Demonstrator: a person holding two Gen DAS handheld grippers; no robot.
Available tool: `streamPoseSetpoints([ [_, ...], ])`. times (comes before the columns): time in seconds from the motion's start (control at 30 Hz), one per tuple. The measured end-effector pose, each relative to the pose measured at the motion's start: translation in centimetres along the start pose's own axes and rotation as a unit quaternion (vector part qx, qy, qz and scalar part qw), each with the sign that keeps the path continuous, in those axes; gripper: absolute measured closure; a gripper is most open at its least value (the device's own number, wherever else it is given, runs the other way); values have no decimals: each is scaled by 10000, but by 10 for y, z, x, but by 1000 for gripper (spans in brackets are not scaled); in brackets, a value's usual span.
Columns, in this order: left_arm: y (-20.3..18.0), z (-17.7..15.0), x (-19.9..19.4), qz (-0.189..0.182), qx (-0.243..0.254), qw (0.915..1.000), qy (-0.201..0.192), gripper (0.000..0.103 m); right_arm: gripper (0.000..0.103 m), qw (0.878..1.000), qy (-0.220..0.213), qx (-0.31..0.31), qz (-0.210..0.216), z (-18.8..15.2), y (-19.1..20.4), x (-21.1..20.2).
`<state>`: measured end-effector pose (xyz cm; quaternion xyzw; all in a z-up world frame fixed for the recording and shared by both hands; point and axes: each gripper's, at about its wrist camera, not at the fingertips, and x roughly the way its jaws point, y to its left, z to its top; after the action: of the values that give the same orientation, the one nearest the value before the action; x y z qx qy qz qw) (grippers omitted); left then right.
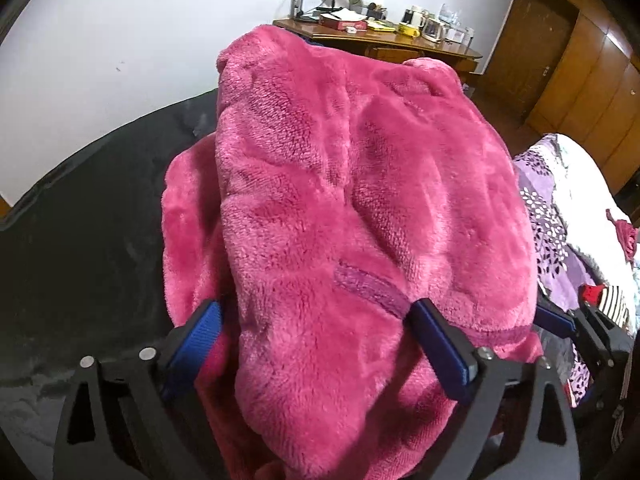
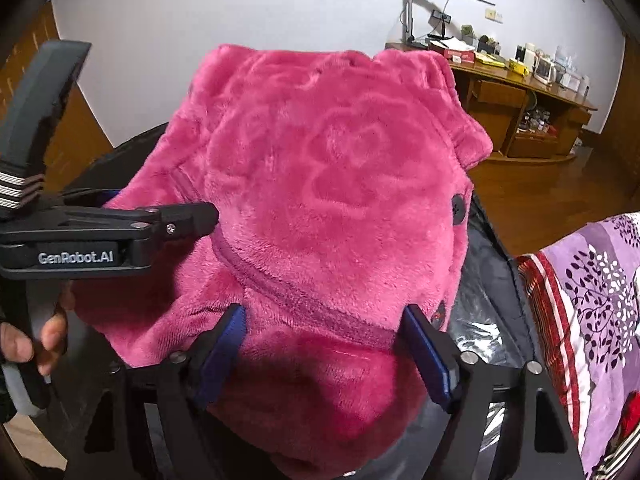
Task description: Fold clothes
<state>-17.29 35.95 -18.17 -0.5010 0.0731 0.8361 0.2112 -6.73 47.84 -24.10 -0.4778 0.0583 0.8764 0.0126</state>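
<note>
Folding looks well along: starting at the left, we see the dark sheet (image 1: pixel 92 216) covering the work surface, bare there. The left gripper (image 1: pixel 316 336) has its blue pads spread wide on either side of the near end of the pink fleece garment (image 1: pixel 360 184), not pinching it as far as we can tell. The garment lies in the middle of the sheet as a thick layered bundle, a flap doubled over the top, a darker trim seam (image 1: pixel 372 284) running across near the pads. In the right wrist view the right gripper (image 2: pixel 324 344) also stands open, fingers straddling the bundle's near edge, fabric between them but no clamp visible. A dark button (image 2: pixel 457 205) shows on the right edge. Further right is a purple floral quilt (image 2: pixel 592 280) beside the sheet, with a wooden desk (image 2: pixel 520 92) behind. We judge main folds done; what is left is perhaps one last fold or tidying, then setting it aside.
</note>
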Motion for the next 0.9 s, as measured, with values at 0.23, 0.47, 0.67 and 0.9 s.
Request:
streamPoseSetpoints([
  [0.23,-9,3,-7,754,61,9968,261,1,19,9995,139,291,-34,-3,2,-19],
  [0.47,-40,-7,-59,1110,744,9907,-240,1,19,9991,148,372,-156,-28,8,-59],
  [0.67,-38,-11,-104,355,504,9973,-409,1,19,9978,111,605,-249,-42,6,-86],
  [0.9,-46,-16,-132,16,511,9964,-671,1,19,9967,-33,739,-328,-40,1,-102],
])
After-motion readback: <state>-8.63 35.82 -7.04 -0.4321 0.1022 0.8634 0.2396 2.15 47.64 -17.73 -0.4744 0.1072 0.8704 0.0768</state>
